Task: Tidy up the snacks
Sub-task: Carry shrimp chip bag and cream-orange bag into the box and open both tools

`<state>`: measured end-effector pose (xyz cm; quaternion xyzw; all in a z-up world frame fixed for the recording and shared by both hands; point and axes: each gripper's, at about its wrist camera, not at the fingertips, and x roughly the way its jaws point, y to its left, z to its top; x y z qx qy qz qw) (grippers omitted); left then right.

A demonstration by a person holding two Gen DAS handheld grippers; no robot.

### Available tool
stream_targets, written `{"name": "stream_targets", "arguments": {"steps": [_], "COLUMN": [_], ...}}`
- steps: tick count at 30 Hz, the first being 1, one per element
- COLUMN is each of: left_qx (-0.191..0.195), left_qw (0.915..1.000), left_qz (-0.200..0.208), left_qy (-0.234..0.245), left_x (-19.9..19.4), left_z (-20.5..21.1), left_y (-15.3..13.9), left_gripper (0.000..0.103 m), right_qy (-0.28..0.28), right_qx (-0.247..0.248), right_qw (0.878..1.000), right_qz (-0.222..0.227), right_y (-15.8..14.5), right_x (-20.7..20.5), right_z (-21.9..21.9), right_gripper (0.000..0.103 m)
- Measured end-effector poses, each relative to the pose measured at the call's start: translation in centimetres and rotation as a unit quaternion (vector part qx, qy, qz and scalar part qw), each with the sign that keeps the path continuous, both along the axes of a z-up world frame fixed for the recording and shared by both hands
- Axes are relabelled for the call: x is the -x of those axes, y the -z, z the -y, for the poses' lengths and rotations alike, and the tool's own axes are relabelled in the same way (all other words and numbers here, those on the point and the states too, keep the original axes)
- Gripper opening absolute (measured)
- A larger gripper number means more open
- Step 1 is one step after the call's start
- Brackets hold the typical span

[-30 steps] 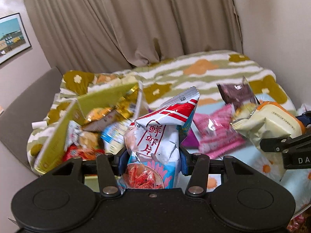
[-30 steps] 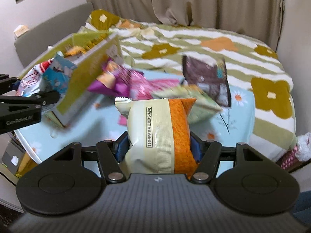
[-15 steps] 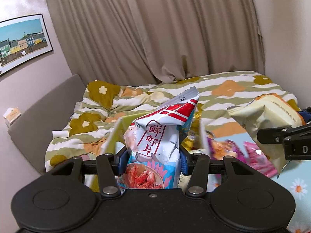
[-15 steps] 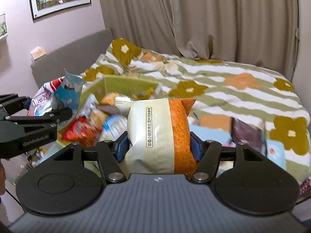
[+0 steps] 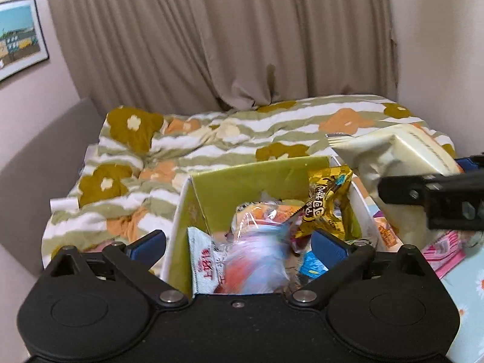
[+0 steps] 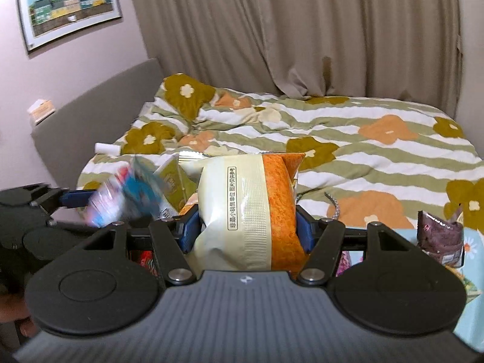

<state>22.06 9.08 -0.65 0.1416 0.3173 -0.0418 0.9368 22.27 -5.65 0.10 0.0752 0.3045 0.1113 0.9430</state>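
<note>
My left gripper [image 5: 239, 242] is open above a yellow-green box [image 5: 260, 178] holding several snack packs. A white, red and blue shrimp-snack bag [image 5: 251, 263] is blurred between the spread jaws, loose and dropping into the box; it also shows in the right wrist view [image 6: 121, 193]. A gold pack [image 5: 325, 202] leans on the box's right wall. My right gripper [image 6: 245, 227] is shut on a cream and orange snack bag [image 6: 248, 211], held beside the box; this bag also shows in the left wrist view [image 5: 402, 157].
The box sits on a bed with a flowered, striped quilt [image 6: 348, 133]. A brown pack [image 6: 441, 239] and pink packs [image 5: 441, 248] lie on a light blue cloth at the right. A grey headboard [image 6: 90, 115] and curtains [image 5: 227, 36] stand behind.
My left gripper has opened and let go of the shrimp-snack bag, which falls into the box. Both grippers moved over and toward the box. The right still holds its bag.
</note>
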Motion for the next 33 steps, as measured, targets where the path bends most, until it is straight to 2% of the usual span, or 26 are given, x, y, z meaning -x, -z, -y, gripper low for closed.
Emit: {"name": "stream_targets", "arguments": {"steps": [8,16,24,29,32,33], "left_qx": [0.028,0.039,0.042,0.041,0.039,0.039], "left_qw": [0.9990,0.9988,0.9989,0.9988,0.9986,0.9986], "left_qz": [-0.019,-0.020,-0.019,-0.022,-0.030,-0.031], "left_qy": [0.027,0.020,0.002,-0.012,-0.019,-0.020], "left_x": [0.6,0.0,-1.6,-3.2,-4.1,-4.2], "left_z": [-4.1,-6.4,-7.6,-8.1,-8.1,-8.1], "left_y": [0.8,0.6,0.5,0.7,1.2,1.4], "left_gripper": [0.103,0.103,0.103,0.103,0.103,0.103], "right_qy": [0.038,0.031,0.010,0.003,0.005,0.007], "right_qx": [0.007,0.019,0.031,0.018,0.016,0.015], "right_qw": [0.999,0.999,0.999,0.999,0.999,0.999], "right_qz": [-0.025,-0.024,-0.023,-0.039,-0.046,-0.048], "right_y": [1.5,0.7,0.4,1.0,1.8,2.0], "right_x": [-1.1,-2.2,-6.3,-10.0,-12.0,-12.5], "right_z": [-2.9,-5.4,-6.9,-7.3,-7.5,-7.5], "right_gripper": [0.078,0.078,0.078,0.078,0.082,0.093]}}
